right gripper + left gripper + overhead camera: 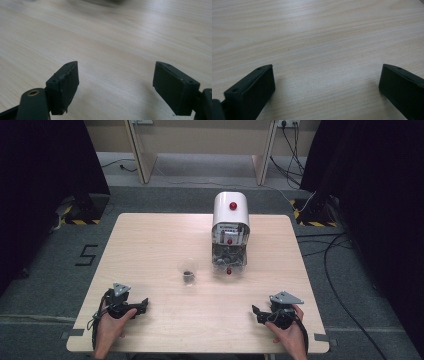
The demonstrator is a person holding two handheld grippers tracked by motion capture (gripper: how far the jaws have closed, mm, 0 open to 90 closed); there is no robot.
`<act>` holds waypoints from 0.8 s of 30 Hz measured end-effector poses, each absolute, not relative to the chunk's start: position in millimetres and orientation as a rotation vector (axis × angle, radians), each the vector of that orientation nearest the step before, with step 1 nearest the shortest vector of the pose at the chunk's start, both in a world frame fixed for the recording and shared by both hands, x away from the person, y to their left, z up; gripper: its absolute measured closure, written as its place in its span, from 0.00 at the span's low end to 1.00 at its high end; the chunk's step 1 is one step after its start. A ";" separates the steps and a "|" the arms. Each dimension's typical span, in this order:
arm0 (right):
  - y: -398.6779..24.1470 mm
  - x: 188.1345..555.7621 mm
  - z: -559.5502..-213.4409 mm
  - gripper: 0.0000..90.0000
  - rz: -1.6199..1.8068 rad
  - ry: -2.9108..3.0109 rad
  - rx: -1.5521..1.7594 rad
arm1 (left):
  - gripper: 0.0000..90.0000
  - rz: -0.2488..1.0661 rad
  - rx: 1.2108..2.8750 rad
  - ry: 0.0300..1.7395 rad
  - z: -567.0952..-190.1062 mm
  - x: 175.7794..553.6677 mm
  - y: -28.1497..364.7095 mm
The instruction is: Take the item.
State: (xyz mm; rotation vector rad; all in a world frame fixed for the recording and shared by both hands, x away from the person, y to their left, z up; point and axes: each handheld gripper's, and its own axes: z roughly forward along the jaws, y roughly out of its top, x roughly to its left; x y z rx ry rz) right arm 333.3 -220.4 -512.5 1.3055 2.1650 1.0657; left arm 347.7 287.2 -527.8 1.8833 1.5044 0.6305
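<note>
A white dispenser machine (230,227) with a red knob on top and a clear lower section stands at the back middle of the wooden table (150,245). To its front left sits a small clear cup (188,270) with something dark inside. My left gripper (142,306) rests near the front left edge, held by a hand, jaws wide apart over bare wood (325,72). My right gripper (256,313) rests near the front right edge, also open, with nothing between its jaws (116,75).
Dark curtains hang on both sides of the table. Cables (330,260) run over the grey floor at the right. Wooden furniture legs (142,155) stand behind the table. Bare tabletop stretches between the grippers and the cup.
</note>
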 end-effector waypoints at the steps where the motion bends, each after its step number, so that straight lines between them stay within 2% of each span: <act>1: -221.0 332.8 -512.8 0.24 1.062 2.167 1.305 | 0.00 0.630 1.883 1.504 -527.8 347.7 287.2; 17: -226.2 324.9 -518.1 0.24 1.000 2.189 1.323 | 0.00 0.630 1.883 1.504 -527.8 347.7 287.2; 24: -227.5 321.4 -518.7 0.21 0.962 2.198 1.299 | 0.00 0.631 1.883 1.504 -527.8 347.7 287.2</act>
